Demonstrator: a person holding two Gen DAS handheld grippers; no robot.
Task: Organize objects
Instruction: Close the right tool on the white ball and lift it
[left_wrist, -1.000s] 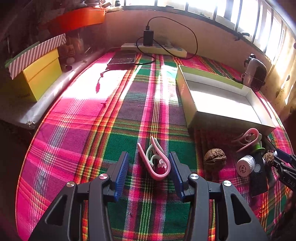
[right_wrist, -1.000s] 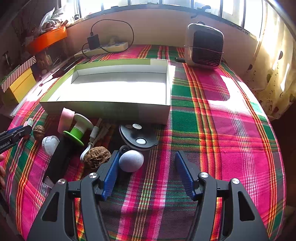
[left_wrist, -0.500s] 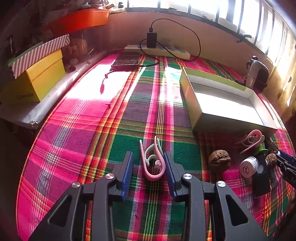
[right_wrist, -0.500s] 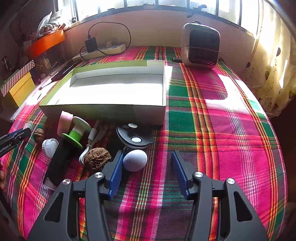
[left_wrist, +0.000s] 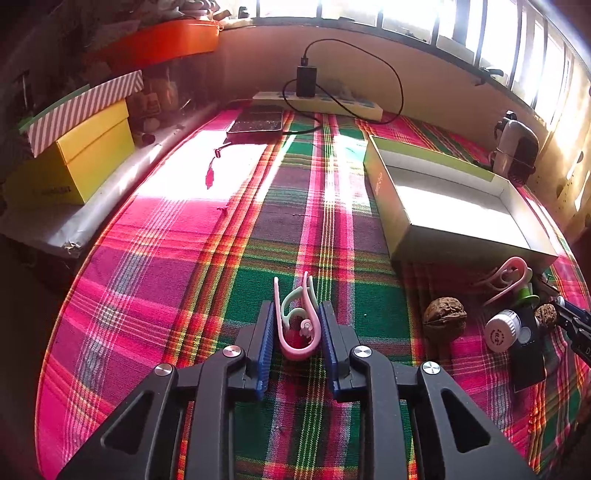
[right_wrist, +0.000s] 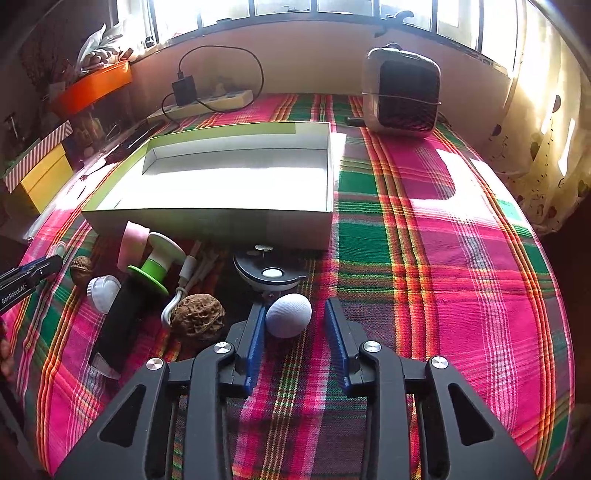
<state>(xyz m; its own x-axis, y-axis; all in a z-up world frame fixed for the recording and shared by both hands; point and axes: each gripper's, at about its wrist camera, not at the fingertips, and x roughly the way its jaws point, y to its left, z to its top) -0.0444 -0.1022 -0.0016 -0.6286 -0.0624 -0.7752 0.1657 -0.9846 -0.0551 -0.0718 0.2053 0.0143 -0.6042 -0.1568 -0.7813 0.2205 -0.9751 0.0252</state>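
Left gripper (left_wrist: 296, 334): matte black plastic frame w/ triangular cut-outs, four silver round screw heads, two fingers faced w/ ribbed blue pads (left_wrist: 265, 350). Right gripper (right_wrist: 295, 343): same build is seen. White "GenRobot.AI" lettering is carried on the left gripper's side, far left in the right-wrist view.

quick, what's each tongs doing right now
left tongs: closing on the pink clip, both pads against its sides.
right tongs: closing around the pale ball; only one pad touches it, not gripped yet.
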